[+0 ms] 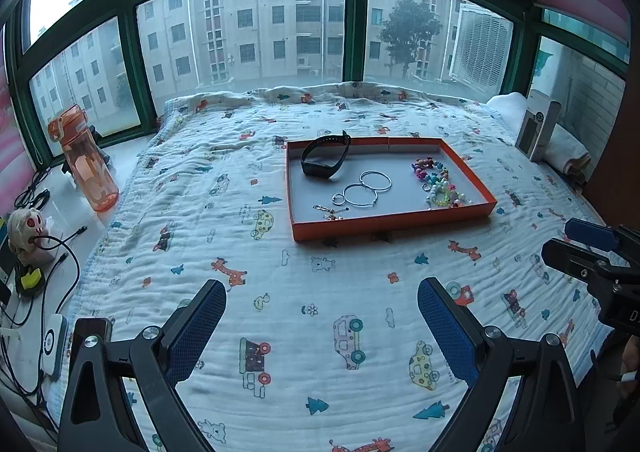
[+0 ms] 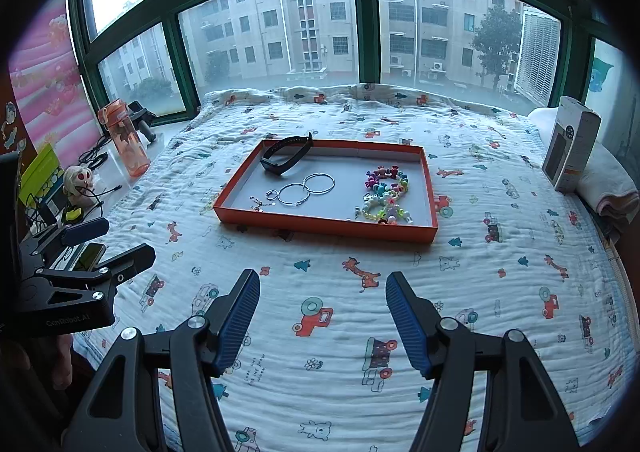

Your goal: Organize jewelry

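An orange tray [image 1: 384, 221] [image 2: 320, 226] with a grey floor lies on the printed bed cover. In it are a black wristband [image 1: 325, 157] [image 2: 286, 158] at the back left, silver hoops [image 1: 365, 188] [image 2: 306, 188] and a small silver ring [image 1: 339, 199] in the middle, a small chain [image 1: 330, 211] [image 2: 258, 203] at the front left, and colourful bead bracelets [image 1: 438, 182] [image 2: 385, 194] on the right. My left gripper [image 1: 322, 306] is open and empty, well short of the tray. My right gripper [image 2: 323, 294] is open and empty, also short of the tray.
An orange water bottle [image 1: 82, 158] [image 2: 126, 138], a small plush toy [image 1: 26, 230] and cables lie on the sill at the left. A white box [image 1: 536, 128] [image 2: 572, 144] stands on folded towels at the right. Windows close the far side.
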Demonstrator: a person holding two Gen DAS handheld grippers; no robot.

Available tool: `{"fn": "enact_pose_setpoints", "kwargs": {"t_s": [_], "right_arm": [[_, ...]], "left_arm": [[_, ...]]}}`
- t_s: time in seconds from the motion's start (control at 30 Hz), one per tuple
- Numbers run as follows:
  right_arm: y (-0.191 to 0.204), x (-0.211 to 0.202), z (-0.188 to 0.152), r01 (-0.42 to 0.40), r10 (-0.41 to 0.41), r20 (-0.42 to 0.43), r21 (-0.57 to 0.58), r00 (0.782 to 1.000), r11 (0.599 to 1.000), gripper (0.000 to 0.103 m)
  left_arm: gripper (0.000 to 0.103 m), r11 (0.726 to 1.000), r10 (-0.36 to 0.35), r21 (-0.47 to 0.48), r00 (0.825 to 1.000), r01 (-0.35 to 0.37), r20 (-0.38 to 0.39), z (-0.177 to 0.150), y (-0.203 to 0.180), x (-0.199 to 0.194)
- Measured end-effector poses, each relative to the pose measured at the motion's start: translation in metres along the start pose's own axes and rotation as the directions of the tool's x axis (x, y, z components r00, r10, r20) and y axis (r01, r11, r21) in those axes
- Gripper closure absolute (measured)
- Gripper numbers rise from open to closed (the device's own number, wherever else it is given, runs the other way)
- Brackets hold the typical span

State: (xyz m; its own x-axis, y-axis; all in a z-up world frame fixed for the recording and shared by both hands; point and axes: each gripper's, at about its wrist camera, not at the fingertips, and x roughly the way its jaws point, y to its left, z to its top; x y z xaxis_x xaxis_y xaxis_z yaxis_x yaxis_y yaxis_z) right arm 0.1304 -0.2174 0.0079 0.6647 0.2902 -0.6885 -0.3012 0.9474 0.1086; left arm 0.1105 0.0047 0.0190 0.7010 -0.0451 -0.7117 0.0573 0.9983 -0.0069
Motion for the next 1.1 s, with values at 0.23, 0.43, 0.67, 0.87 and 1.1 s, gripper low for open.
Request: {"fn": "enact_pose_setpoints", "kwargs": {"t_s": [0.23, 0.43, 0.67, 0.87, 1.1], "right_arm": [[0.0014, 0.0017, -0.0011, -0.003, 0.003, -0.004, -0.001, 1.000, 1.000, 0.031], [0.0010, 0.0023, -0.0019, -0.005, 0.005, -0.005, 0.000, 1.000, 1.000, 0.031], [0.0007, 0.0022, -0.0017, -0.006, 0.006, -0.005, -0.001, 1.000, 1.000, 0.031], [0.0015, 0.0023, -0.0019, -0.006, 0.006, -0.005, -0.003, 1.000, 1.000, 0.031], [0.0004, 0.0020, -0.0016, -0.005, 0.005, -0.006, -0.001, 1.000, 1.000, 0.031]], "left_arm": [[0.000, 1.000, 0.000, 0.000, 1.000, 0.000, 0.000, -0.0004, 0.0002, 0.0002], [0.000, 1.000, 0.002, 0.000, 1.000, -0.002, -0.001, -0.0014, -0.0004, 0.0005], [0.000, 1.000, 0.001, 0.001, 1.000, -0.001, -0.002, -0.0033, -0.0003, 0.0012], [0.000, 1.000, 0.000, 0.000, 1.000, 0.000, -0.002, -0.0043, 0.0001, 0.0023], [0.000, 1.000, 0.000, -0.001, 1.000, 0.000, -0.002, -0.0052, 0.0000, 0.0029]]}}
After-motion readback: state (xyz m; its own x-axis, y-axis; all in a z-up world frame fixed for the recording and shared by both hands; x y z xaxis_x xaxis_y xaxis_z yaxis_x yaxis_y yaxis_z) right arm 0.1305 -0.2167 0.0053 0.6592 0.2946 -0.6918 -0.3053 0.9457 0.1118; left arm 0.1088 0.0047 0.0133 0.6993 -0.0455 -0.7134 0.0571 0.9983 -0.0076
